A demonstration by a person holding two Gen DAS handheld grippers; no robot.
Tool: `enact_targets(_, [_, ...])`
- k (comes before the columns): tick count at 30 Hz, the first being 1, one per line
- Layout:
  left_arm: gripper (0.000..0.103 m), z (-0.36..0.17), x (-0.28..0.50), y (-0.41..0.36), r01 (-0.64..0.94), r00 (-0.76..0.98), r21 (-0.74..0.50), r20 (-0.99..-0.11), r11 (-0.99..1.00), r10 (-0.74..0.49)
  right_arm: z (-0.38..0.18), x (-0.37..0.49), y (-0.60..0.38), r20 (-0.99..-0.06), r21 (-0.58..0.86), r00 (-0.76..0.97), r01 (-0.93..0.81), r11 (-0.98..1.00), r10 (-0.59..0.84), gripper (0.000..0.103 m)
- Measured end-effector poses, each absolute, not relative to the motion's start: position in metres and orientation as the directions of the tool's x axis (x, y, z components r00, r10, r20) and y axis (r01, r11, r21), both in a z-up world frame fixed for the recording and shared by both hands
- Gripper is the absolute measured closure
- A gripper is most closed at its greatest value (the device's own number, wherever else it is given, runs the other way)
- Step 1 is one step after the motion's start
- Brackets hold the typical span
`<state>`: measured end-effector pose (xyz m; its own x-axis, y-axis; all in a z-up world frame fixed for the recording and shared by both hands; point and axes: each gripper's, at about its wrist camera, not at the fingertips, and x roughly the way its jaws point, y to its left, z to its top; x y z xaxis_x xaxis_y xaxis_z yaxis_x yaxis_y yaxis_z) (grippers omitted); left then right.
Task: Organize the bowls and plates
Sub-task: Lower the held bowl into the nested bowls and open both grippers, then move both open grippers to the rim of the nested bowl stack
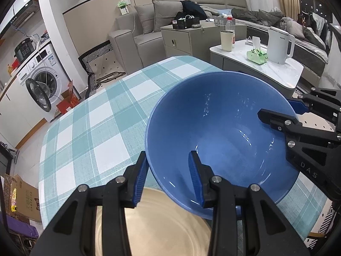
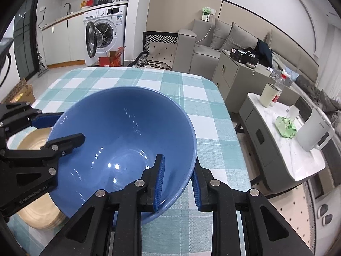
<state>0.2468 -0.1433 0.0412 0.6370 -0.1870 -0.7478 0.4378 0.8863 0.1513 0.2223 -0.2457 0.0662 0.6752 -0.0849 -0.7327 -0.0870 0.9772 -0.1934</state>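
Observation:
A large blue bowl (image 1: 221,132) is held tilted above the checked tablecloth by both grippers. My left gripper (image 1: 168,179) straddles its near rim, one finger inside and one outside. My right gripper (image 2: 178,183) grips the opposite rim the same way; it also shows in the left wrist view (image 1: 279,111). The left gripper shows in the right wrist view (image 2: 55,125). A beige plate (image 1: 162,224) lies on the table under the bowl; it also shows in the right wrist view (image 2: 36,143), partly hidden by the bowl.
The table with the teal checked cloth (image 1: 96,123) stretches ahead. A side table (image 1: 277,70) with a white kettle (image 1: 279,44), a cup and a bottle stands beyond its right edge. A sofa, a cabinet and a washing machine (image 2: 104,32) are further off.

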Motion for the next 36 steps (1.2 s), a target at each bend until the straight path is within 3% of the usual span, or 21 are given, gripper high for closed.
enact_targets(9, [0.063, 0.04, 0.246, -0.141, 0.438, 0.636, 0.148, -0.748, 0.887, -0.189, 0.059, 0.223, -0.251, -0.748, -0.164, 0.661, -0.092, 0.982, -0.063, 0.073])
enact_targets(11, [0.063, 0.041, 0.246, -0.14, 0.438, 0.63, 0.132, -0.75, 0.889, -0.199, 0.059, 0.224, -0.254, -0.754, -0.134, 0.656, -0.101, 0.986, -0.035, 0.069])
enact_targets(13, [0.061, 0.042, 0.246, -0.138, 0.438, 0.623, 0.111, -0.753, 0.892, -0.212, 0.058, 0.224, -0.257, -0.76, -0.099, 0.65, -0.113, 0.989, -0.002, 0.055])
enact_targets(15, [0.04, 0.044, 0.245, -0.136, 0.438, 0.618, 0.084, -0.751, 0.895, -0.232, 0.06, 0.222, -0.259, -0.756, -0.078, 0.654, -0.116, 0.99, 0.017, 0.042])
enact_targets(16, [0.039, 0.046, 0.244, -0.135, 0.434, 0.623, 0.075, -0.745, 0.898, -0.239, 0.06, 0.22, -0.261, -0.752, -0.063, 0.659, -0.113, 0.992, 0.027, 0.03])
enact_targets(19, [0.031, 0.051, 0.24, -0.131, 0.438, 0.626, 0.045, -0.732, 0.898, -0.268, 0.065, 0.215, -0.27, -0.735, 0.006, 0.673, -0.11, 0.994, 0.079, 0.019])
enact_targets(21, [0.01, 0.055, 0.236, -0.128, 0.426, 0.645, 0.037, -0.713, 0.904, -0.275, 0.067, 0.211, -0.277, -0.726, 0.07, 0.675, -0.12, 0.99, 0.133, 0.012])
enact_targets(22, [0.007, 0.058, 0.233, -0.126, 0.414, 0.666, 0.038, -0.694, 0.909, -0.274, 0.067, 0.21, -0.282, -0.721, 0.119, 0.67, -0.13, 0.984, 0.176, 0.005])
enact_targets(29, [0.003, 0.063, 0.226, -0.115, 0.374, 0.697, 0.021, -0.666, 0.927, -0.266, 0.071, 0.195, -0.304, -0.656, 0.276, 0.69, -0.159, 0.948, 0.307, 0.001])
enact_targets(36, [0.003, 0.059, 0.223, -0.102, 0.329, 0.699, -0.029, -0.664, 0.944, -0.264, 0.072, 0.183, -0.306, -0.618, 0.28, 0.71, -0.204, 0.938, 0.338, 0.0])
